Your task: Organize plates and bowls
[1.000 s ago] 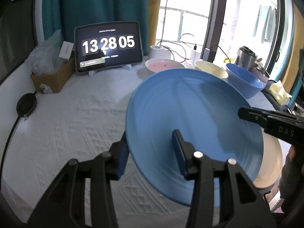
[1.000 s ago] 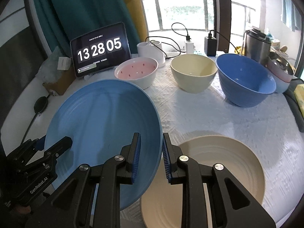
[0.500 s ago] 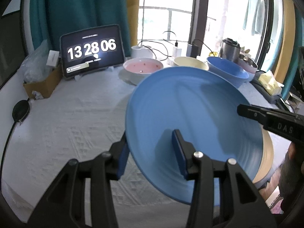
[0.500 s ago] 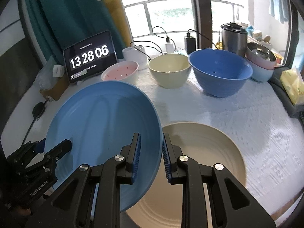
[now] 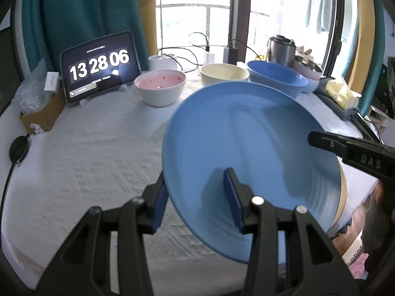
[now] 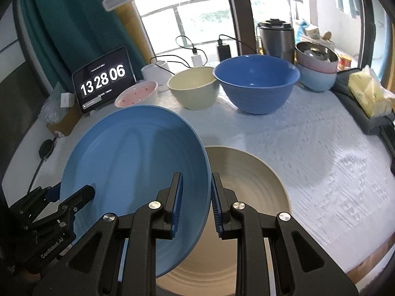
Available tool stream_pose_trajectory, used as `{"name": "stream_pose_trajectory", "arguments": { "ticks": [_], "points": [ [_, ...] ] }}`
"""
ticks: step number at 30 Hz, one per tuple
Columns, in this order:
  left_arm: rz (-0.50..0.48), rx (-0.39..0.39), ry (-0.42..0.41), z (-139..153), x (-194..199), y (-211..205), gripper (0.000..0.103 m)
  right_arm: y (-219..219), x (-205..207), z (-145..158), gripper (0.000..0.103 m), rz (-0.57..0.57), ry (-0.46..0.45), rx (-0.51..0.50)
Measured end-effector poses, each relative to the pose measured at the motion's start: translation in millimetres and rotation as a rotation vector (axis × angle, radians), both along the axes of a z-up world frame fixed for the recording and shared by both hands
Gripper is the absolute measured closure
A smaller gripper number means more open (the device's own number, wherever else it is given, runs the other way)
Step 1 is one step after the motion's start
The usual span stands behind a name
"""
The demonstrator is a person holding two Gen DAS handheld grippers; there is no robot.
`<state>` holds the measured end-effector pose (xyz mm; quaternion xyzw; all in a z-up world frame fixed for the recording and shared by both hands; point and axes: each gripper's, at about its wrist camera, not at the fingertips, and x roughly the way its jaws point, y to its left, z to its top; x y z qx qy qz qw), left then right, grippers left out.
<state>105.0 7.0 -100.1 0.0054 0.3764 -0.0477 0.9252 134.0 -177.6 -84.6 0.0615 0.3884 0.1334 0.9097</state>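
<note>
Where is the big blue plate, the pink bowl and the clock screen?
blue plate [image 5: 246,143]: left wrist view, middle of its face.
pink bowl [image 5: 160,82]: left wrist view, pink inside.
clock screen [image 6: 103,79]: right wrist view, on the digits.

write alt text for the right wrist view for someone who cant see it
The right gripper and left gripper hold a tilted blue plate by opposite edges, partly above a beige plate on the white tablecloth. Pink, cream and blue bowls sit behind.
</note>
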Motion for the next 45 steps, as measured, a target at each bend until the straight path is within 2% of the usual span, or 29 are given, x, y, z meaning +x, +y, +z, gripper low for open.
{"name": "stream_pose_trajectory", "arguments": {
  "ticks": [21,30,37,45],
  "points": [
    [-0.077,0.027,0.073,-21.3,0.5,-58.9,0.057,-60.0,-14.8,-22.9,0.079,-0.079,0.038,0.031],
    [-0.080,0.074,0.108,-30.4,13.3,-75.1,0.057,-75.5,-10.0,-28.7,0.079,-0.092,0.044,0.054],
    [-0.086,0.078,0.113,-31.5,21.5,-80.3,0.057,-86.0,-4.2,-29.9,0.079,-0.097,0.040,0.077],
    [-0.036,0.064,0.120,-32.8,28.3,-70.4,0.057,-92.8,1.0,-34.2,0.078,-0.113,0.047,0.081]
  ]
}}
